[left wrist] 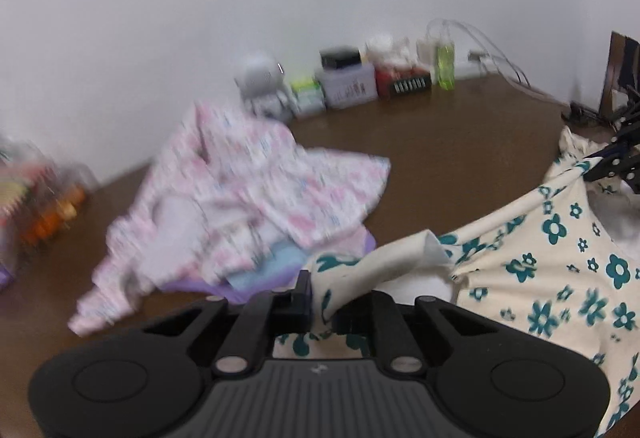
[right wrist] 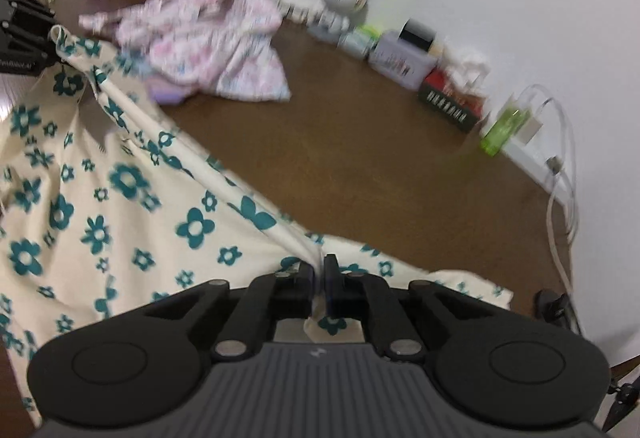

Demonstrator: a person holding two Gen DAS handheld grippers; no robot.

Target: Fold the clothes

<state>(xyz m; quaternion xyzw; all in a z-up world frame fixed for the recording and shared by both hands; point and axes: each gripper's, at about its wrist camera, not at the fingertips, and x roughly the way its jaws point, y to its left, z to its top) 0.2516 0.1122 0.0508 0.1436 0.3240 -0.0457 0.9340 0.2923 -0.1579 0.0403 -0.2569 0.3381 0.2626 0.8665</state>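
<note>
A cream garment with teal flowers (left wrist: 560,258) hangs stretched between my two grippers above the brown table (left wrist: 440,158). My left gripper (left wrist: 324,298) is shut on one corner of it. My right gripper (right wrist: 319,278) is shut on the other corner of the garment (right wrist: 120,198). The right gripper also shows at the right edge of the left wrist view (left wrist: 612,162), and the left gripper shows at the left edge of the right wrist view (right wrist: 28,34). A pink patterned garment (left wrist: 248,194) lies crumpled on the table beyond, also in the right wrist view (right wrist: 216,42).
Along the white wall stand a white robot toy (left wrist: 260,82), several boxes (left wrist: 348,78), a green bottle (left wrist: 446,62) and white cables (right wrist: 560,190). A basket of colourful items (left wrist: 36,198) sits at the far left. Folded purple and blue cloths (left wrist: 276,266) lie under the pink garment.
</note>
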